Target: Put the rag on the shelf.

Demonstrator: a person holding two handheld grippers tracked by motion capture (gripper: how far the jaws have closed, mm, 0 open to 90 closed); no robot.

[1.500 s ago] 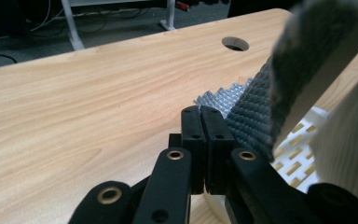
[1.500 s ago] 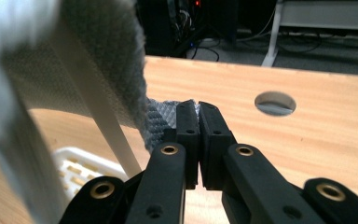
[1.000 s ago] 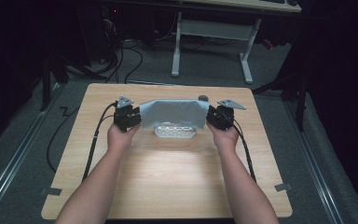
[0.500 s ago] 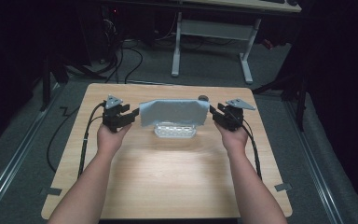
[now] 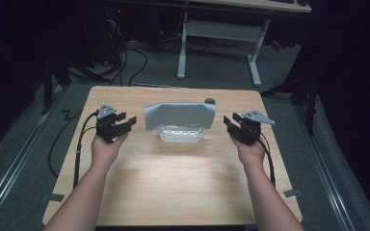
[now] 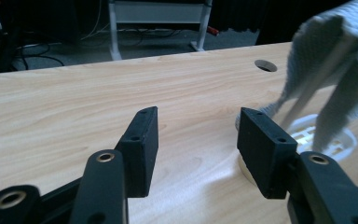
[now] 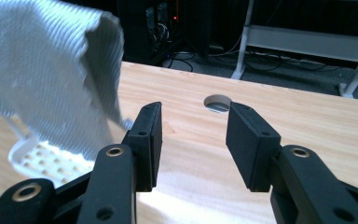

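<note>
A grey-blue woven cloth (image 5: 179, 115) hangs draped over a white perforated rack (image 5: 180, 135) at the middle back of the wooden table (image 5: 173, 187). My left gripper (image 5: 129, 123) stands to the cloth's left, apart from it. Its jaws have just been opening, with nothing between them. My right gripper (image 5: 229, 124) stands to the cloth's right, also just opening and empty. In the left gripper view, the gripper (image 6: 198, 135) is open over bare wood, with the cloth (image 6: 335, 56) and rack (image 6: 307, 133) at right. In the right gripper view, the gripper (image 7: 193, 135) is open, with the cloth (image 7: 42, 70) at left.
A round cable hole (image 5: 210, 101) sits in the tabletop behind the cloth, seen too as the hole (image 7: 216, 102) ahead of the right jaws. Beyond the table stand a white desk frame (image 5: 183, 48) and floor cables (image 5: 125, 57). A cable trails from each gripper.
Both grippers let go of the cloth's ends, opened, and drew outward: the left to the left, the right to the right. The cloth stays draped on the rack.
</note>
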